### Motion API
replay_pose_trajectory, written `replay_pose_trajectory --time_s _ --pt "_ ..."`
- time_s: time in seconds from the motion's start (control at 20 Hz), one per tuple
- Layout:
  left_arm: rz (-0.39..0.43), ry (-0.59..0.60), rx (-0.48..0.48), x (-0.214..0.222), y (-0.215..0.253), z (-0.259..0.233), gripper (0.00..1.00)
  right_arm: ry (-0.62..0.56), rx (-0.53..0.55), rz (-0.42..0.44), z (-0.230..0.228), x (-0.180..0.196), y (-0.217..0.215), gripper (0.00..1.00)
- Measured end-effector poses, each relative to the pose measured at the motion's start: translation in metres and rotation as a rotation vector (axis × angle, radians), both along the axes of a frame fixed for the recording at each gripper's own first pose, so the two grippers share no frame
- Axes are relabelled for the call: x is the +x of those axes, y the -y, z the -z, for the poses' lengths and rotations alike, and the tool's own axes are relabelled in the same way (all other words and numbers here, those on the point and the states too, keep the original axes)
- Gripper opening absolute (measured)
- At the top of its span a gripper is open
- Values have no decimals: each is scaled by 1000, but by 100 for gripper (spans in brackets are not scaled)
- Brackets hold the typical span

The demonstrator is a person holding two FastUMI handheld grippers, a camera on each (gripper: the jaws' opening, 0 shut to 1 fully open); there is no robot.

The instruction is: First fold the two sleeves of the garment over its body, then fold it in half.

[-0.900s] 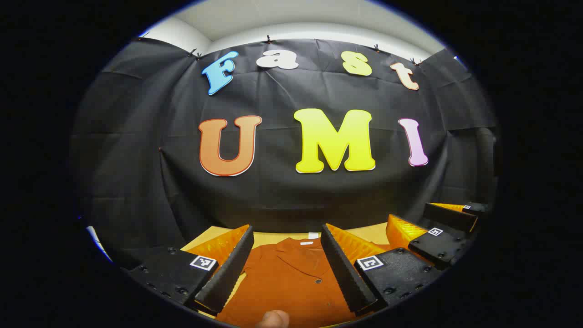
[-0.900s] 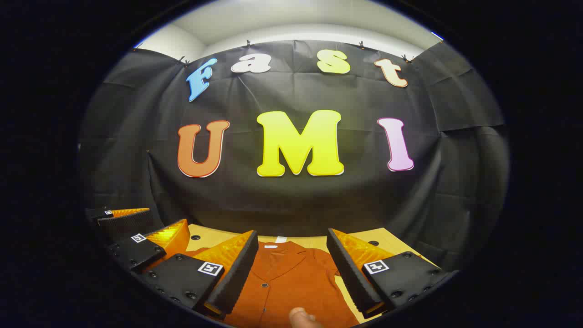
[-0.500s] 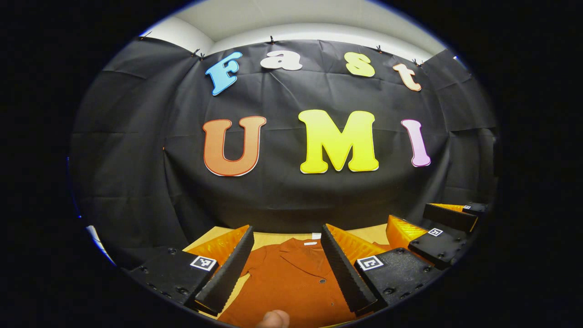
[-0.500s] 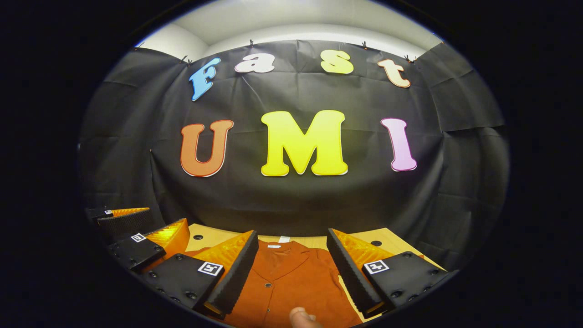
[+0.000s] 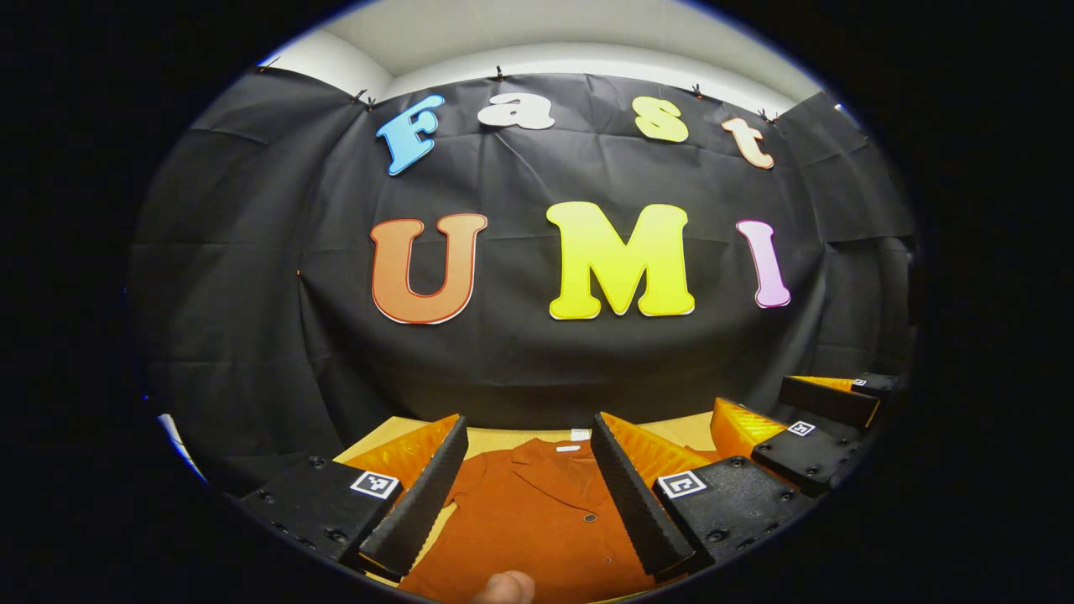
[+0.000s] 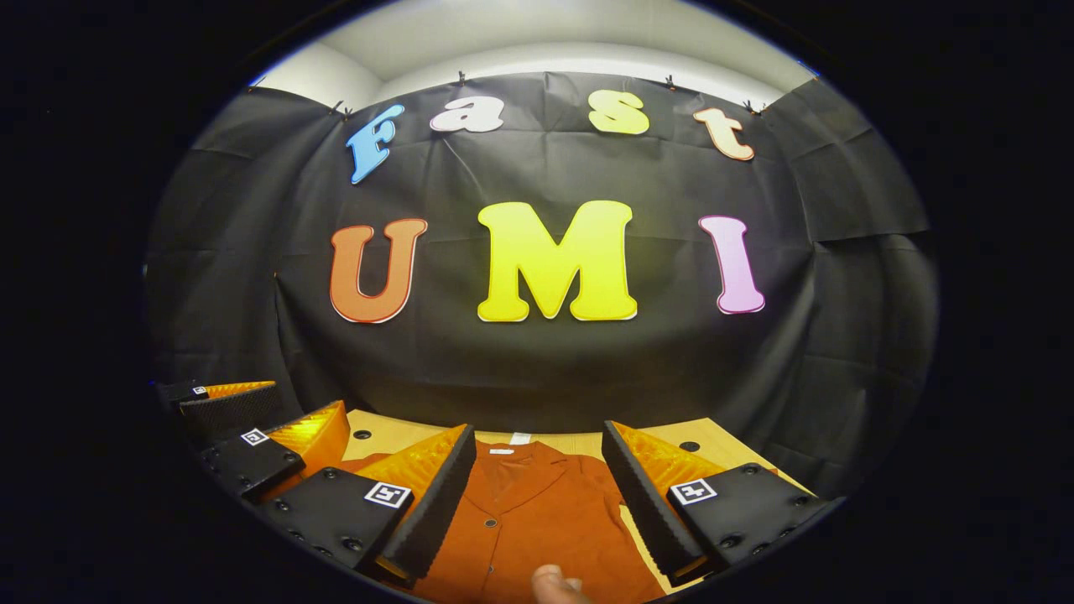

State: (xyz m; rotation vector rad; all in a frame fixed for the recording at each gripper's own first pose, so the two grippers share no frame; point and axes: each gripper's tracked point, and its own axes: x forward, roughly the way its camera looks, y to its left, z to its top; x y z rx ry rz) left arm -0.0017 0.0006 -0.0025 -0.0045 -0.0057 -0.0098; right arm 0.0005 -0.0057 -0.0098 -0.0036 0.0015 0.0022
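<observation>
Left gripper view: rust garment [image 5: 537, 512] lies flat on the bench [image 5: 503, 438] at bottom centre, collar toward the wall, seen between the spread fingers of the left gripper [image 5: 527, 491], which holds nothing. Right gripper [image 6: 537, 495] likewise released, raised above the garment, not touching. Sleeves mostly hidden; looks like 0 folds done, all 3 left

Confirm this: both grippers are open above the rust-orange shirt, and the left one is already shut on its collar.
Not quite. In the left gripper view the left gripper stands open, fingers apart, holding nothing; the shirt lies flat below. The right gripper is open too.
</observation>
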Motion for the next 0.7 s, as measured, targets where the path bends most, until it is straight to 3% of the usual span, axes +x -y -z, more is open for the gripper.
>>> replay_pose_trajectory --time_s 0.7 --pt "24 -1 -7 -1 6 4 96 -4 -7 22 5 -3 8 96"
